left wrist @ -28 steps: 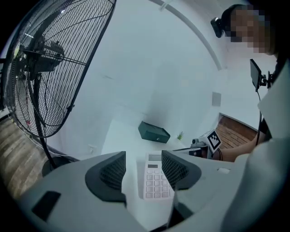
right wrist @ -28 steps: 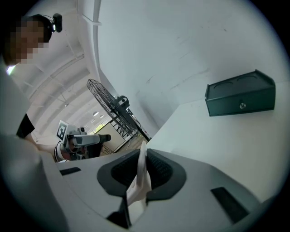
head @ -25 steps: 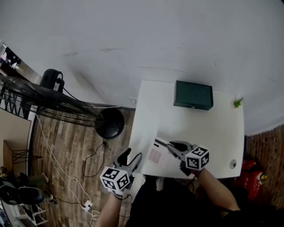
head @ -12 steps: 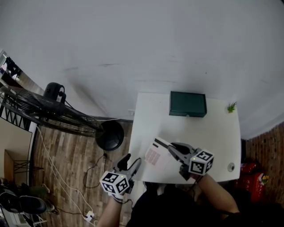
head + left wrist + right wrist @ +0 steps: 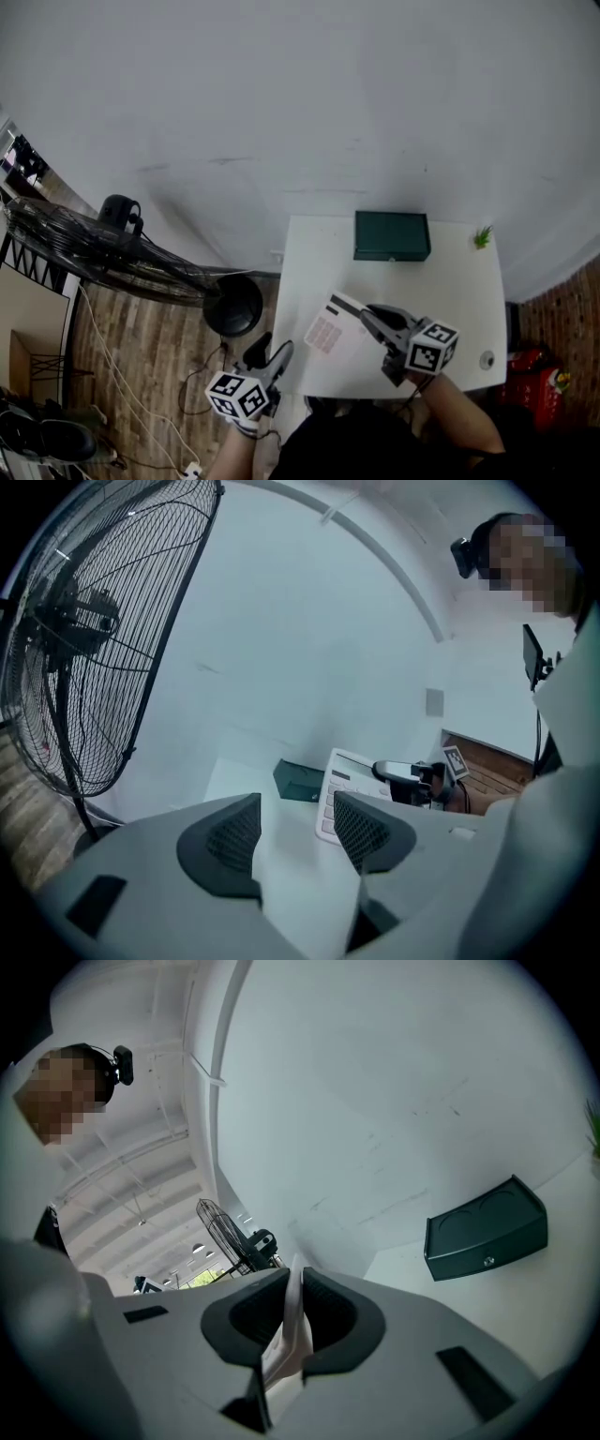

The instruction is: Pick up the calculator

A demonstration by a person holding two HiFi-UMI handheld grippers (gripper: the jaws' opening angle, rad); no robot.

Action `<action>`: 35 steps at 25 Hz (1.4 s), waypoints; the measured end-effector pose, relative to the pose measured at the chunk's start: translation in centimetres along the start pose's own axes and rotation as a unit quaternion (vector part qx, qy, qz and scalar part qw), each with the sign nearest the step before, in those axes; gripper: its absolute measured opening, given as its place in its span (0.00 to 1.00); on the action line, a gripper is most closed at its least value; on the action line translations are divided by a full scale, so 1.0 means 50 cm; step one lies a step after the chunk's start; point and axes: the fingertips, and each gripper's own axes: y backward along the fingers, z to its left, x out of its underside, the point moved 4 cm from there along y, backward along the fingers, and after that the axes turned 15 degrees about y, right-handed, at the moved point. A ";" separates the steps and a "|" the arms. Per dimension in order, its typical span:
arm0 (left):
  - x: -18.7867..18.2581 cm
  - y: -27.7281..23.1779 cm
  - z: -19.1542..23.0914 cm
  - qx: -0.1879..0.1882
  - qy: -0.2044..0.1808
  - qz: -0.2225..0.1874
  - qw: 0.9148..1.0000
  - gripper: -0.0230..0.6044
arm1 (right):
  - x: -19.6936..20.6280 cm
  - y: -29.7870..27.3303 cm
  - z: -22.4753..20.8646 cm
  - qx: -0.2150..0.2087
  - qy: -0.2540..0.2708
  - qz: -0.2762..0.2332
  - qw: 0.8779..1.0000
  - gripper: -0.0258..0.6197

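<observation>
Nearest the person, the left gripper (image 5: 270, 354) hangs just off the near left corner of the white table (image 5: 450, 291). Its jaws stand well apart with nothing between them. Through the gap its own view shows only bare tabletop.

A little farther in, above the table's near edge and toward its left side, the right gripper (image 5: 364, 315) has its jaws nearly together. They are clamped on one thin edge of the calculator (image 5: 330, 328). The calculator is a flat white slab with rows of pale pink keys and a dark strip at its far end. It is held tilted in the air, not resting on the table. In the right gripper view its edge runs as a narrow white strip between the two dark pads.

It looks light and stiff, with a smooth plastic shell that could slip or swing when pinched by one side only. The safest hold seems to be across the plain border at a long edge, deep in the pads and clear of the keys and display.

At the table's right edge sits a small round fitting (image 5: 486, 357). A dark green box (image 5: 392, 235) lies against the far edge, and a tiny green plant (image 5: 482, 237) stands at the far right corner. Beyond the left edge, a large black fan (image 5: 94, 253) stands on the wooden floor.
</observation>
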 end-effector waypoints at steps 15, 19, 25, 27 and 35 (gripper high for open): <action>-0.030 -0.015 -0.022 0.024 0.003 -0.015 1.000 0.42 | -0.045 0.034 -0.039 0.033 -0.005 -0.032 0.999 0.12; -0.035 -0.016 -0.027 0.026 -0.002 -0.019 0.999 0.42 | -0.055 0.036 -0.032 0.031 0.005 -0.036 0.999 0.12; -0.046 -0.018 -0.027 0.026 -0.003 -0.022 0.999 0.42 | -0.068 0.031 -0.025 0.026 0.007 -0.044 0.999 0.12; -0.048 -0.020 -0.025 0.026 -0.003 -0.021 0.999 0.42 | -0.069 0.028 -0.027 0.026 0.005 -0.045 0.999 0.12; -0.049 -0.025 -0.019 0.026 -0.003 -0.020 0.999 0.42 | -0.066 0.029 -0.038 0.031 0.004 -0.042 0.999 0.12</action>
